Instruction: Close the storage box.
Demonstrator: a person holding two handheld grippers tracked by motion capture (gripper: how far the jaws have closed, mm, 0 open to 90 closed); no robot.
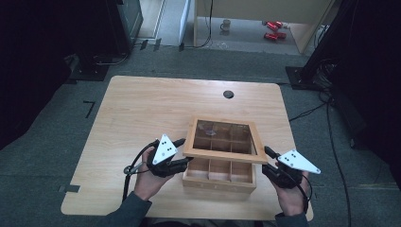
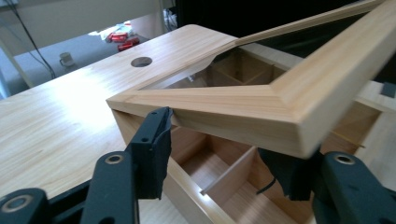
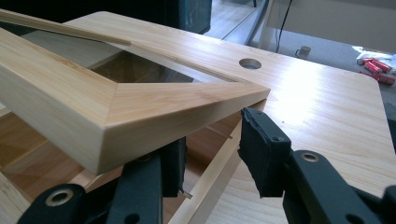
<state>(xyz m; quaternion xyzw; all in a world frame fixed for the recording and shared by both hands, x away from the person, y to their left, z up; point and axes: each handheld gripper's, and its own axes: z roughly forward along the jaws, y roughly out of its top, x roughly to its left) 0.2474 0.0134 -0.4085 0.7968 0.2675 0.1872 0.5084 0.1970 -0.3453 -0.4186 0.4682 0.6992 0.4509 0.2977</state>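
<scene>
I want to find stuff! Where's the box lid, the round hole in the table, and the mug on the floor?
box lid (image 1: 224,155), high view, on its near wooden frame edge.
round hole (image 1: 228,94), high view, on its dark middle.
mug (image 1: 226,24), high view, on its side.

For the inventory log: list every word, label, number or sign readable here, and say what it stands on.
"7": dark mark on the grey floor left of the table.
Wooden box and its glass lid: no lettering.
Red things on the far floor: too small to read.
</scene>
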